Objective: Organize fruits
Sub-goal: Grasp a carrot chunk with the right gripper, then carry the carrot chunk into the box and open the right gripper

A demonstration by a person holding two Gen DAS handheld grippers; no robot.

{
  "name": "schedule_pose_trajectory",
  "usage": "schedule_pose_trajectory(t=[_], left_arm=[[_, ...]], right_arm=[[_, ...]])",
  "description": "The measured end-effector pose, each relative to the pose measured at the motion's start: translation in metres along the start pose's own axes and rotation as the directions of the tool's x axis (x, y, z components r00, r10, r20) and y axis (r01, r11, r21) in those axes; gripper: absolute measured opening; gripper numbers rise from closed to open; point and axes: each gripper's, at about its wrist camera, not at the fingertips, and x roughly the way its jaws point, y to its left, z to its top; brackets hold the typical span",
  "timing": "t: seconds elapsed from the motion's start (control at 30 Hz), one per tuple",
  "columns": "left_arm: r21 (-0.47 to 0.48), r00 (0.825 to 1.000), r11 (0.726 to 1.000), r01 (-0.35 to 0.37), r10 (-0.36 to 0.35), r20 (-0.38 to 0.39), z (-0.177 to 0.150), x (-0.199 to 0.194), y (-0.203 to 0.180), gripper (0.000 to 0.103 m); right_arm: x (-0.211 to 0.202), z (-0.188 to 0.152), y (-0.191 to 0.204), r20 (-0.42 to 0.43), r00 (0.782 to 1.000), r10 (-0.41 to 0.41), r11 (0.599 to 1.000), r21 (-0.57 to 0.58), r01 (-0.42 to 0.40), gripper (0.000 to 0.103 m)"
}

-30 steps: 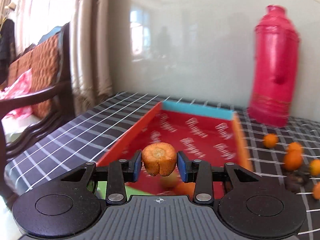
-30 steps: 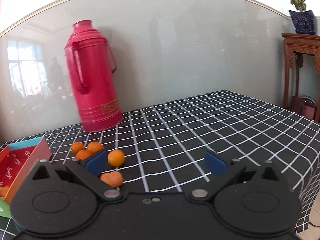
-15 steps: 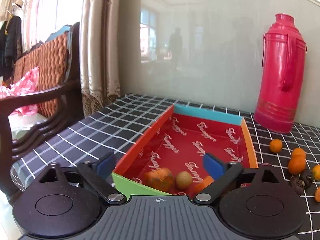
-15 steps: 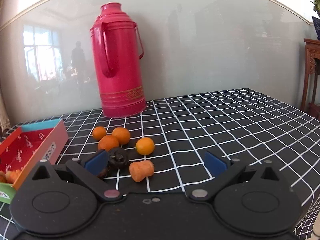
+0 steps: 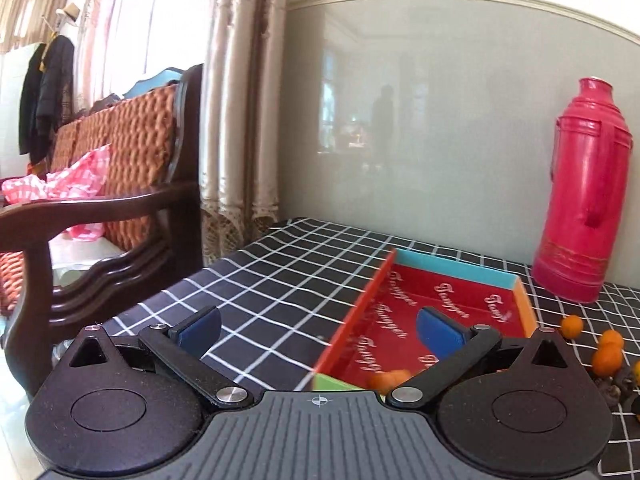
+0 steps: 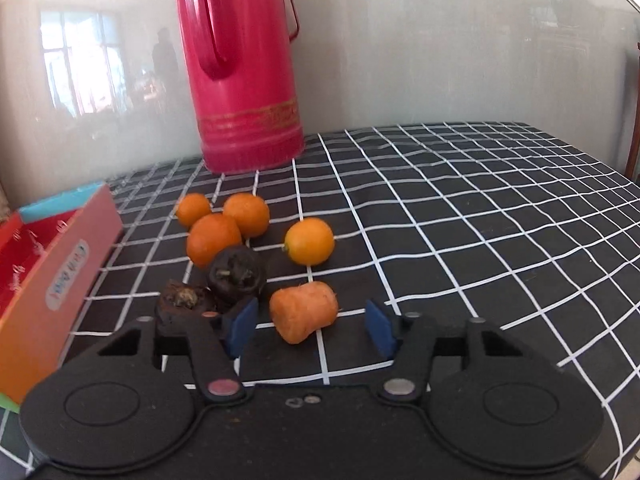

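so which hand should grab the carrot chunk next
Right. The right tool is open with the carrot chunk lying between its fingers, while the left tool, also open, sits by the tray.

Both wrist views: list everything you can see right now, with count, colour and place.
small oranges: four, orange, loose on the tablecloth in front of the flask
carrot stub: one, orange, on the cloth between the right claw's pads, untouched
dark fruits: two, brown-black, left of the carrot stub
box: one, red inside with blue, orange and green walls, left of the fruit; orange pieces at its near end, count unclear
thermos flask: one, pink-red, by the wall
tablecloth: one, black with white grid
wooden chair: one, dark frame, orange cushion, left of the table
left claw: open, empty
right claw: open, around the carrot stub
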Motion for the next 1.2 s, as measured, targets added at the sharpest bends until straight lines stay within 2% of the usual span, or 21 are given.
schedule_pose_trajectory(t=[0.1,0.17,0.33,0.47,0.57,0.67,0.77,0.87,0.93,1.1,1.2], left_arm=[[-0.020,1.000,1.000,-0.023,0.023,-0.005,0.001,0.003,0.014,0.103],[-0.033,0.999,0.999,-0.038,0.038,-0.010,0.001,0.005,0.022,0.103],[-0.067,0.998,0.996,-0.064,0.062,-0.026,0.002,0.009,0.037,0.103],[-0.087,0.997,0.994,-0.071,0.069,-0.033,0.001,0.010,0.045,0.103],[-0.092,0.996,0.993,-0.080,0.077,-0.039,0.000,0.010,0.050,0.103],[-0.086,0.995,0.992,-0.094,0.091,-0.041,-0.002,0.011,0.054,0.103],[-0.076,0.993,0.991,-0.111,0.108,-0.042,-0.004,0.011,0.059,0.103],[-0.071,0.991,0.989,-0.128,0.126,-0.040,-0.005,0.010,0.066,0.103],[-0.072,0.990,0.988,-0.139,0.137,-0.043,-0.005,0.010,0.071,0.103],[-0.087,0.987,0.983,-0.159,0.155,-0.050,-0.006,0.012,0.083,0.103],[-0.095,0.986,0.982,-0.161,0.157,-0.054,-0.006,0.013,0.086,0.103]], right_arm=[[0.003,0.001,0.005,0.001,1.000,-0.022,0.999,-0.026,0.022,0.045],[0.002,0.001,0.010,0.005,0.999,-0.032,0.997,-0.067,0.032,0.028],[-0.008,-0.001,0.018,0.029,0.999,-0.019,0.995,-0.098,0.022,0.028],[-0.032,0.003,0.024,0.106,0.992,0.072,0.994,-0.085,-0.063,0.028],[-0.048,0.006,0.033,0.151,0.969,0.197,0.979,-0.077,-0.187,0.028],[-0.060,0.008,0.049,0.181,0.927,0.328,0.944,-0.107,-0.313,0.028],[-0.067,0.007,0.071,0.182,0.887,0.424,0.902,-0.170,-0.396,0.028],[-0.072,0.000,0.094,0.149,0.860,0.488,0.863,-0.231,-0.449,0.028],[-0.072,-0.005,0.108,0.122,0.852,0.509,0.843,-0.271,-0.465,0.028],[-0.070,-0.014,0.127,0.072,0.851,0.520,0.818,-0.329,-0.472,0.029],[-0.075,-0.018,0.133,0.070,0.856,0.512,0.817,-0.348,-0.460,0.034]])
